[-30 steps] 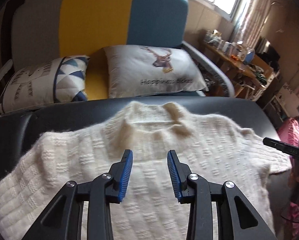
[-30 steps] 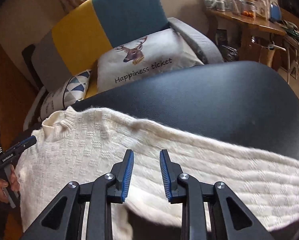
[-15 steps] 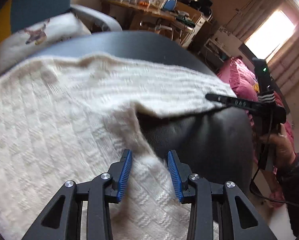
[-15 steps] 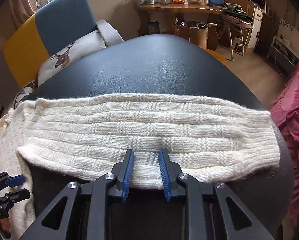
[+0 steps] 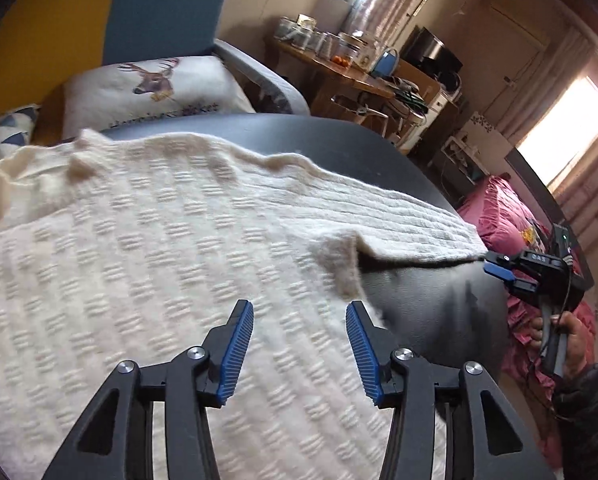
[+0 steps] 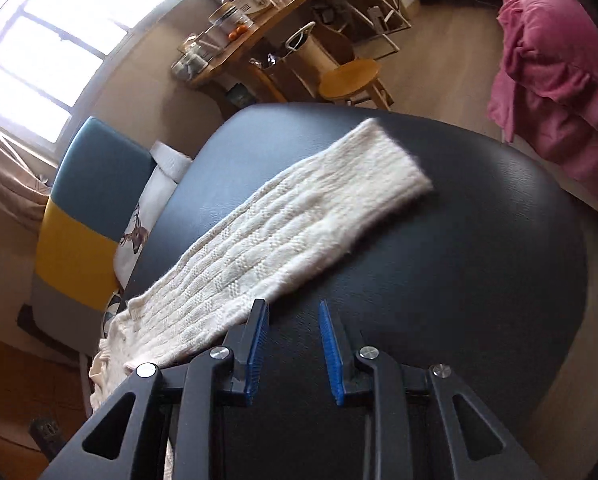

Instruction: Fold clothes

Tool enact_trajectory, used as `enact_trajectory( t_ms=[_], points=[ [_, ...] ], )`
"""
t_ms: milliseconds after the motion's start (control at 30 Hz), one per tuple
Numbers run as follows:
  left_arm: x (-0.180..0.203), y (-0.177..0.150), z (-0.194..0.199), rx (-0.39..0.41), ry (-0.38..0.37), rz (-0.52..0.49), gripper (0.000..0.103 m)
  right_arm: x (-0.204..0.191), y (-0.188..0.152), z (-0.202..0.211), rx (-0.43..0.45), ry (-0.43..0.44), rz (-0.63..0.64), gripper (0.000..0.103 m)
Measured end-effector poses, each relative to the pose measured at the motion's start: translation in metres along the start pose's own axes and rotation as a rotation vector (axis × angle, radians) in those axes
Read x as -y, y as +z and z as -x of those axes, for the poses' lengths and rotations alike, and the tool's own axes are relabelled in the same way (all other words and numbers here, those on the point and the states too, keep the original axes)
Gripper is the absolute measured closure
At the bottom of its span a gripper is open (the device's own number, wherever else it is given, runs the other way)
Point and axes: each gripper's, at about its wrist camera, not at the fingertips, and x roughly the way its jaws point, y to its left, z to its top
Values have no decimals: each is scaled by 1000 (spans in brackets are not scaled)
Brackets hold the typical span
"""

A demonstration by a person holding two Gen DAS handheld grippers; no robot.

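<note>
A cream knit sweater [image 5: 147, 248] lies flat on a round black table [image 5: 431, 304], collar toward the sofa. Its sleeve [image 6: 283, 236] stretches straight out across the tabletop [image 6: 479, 280]. My left gripper [image 5: 299, 308] hovers over the sweater's body near the side edge below the armpit. Its jaws are opening, with nothing pinched between them. My right gripper [image 6: 292, 304] hangs over bare table just beside the sleeve's near edge, jaws opening and empty. In the left wrist view the right gripper [image 5: 499, 268] shows by the cuff, held by a hand [image 5: 567, 336].
Behind the table stands a sofa [image 5: 111, 20] with a yellow and blue back and a deer pillow [image 5: 151, 88]. A wooden desk [image 6: 251, 40] with jars, a round stool [image 6: 349, 76] and pink bedding [image 6: 555, 64] stand around the table.
The left gripper's jaws have widened and it has shifted over the sweater's side edge. The right gripper has rolled and slid off the sleeve's edge onto bare table.
</note>
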Motion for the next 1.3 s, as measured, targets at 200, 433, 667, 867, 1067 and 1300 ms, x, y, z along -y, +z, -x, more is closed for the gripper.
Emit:
enact_trajectory(
  t_ms=[200, 433, 667, 867, 1067, 1300],
  points=[
    [-84, -70, 77, 27, 149, 200, 51, -71, -67, -7, -176, 123, 245, 73],
    [-88, -157, 149, 86, 220, 162, 51, -208, -221, -45, -496, 317, 663, 73],
    [-99, -212, 190, 139, 227, 235, 51, -241, -310, -43, -585, 314, 801, 73],
    [-115, -249, 212, 140, 302, 310, 51, -237, -331, -30, -606, 308, 827, 73],
    [-131, -284, 226, 88, 290, 376, 50, -180, -290, 0, -588, 369, 611, 73],
    [-126, -287, 222, 100, 197, 414, 50, -89, -234, 20, -485, 286, 348, 73]
  ],
)
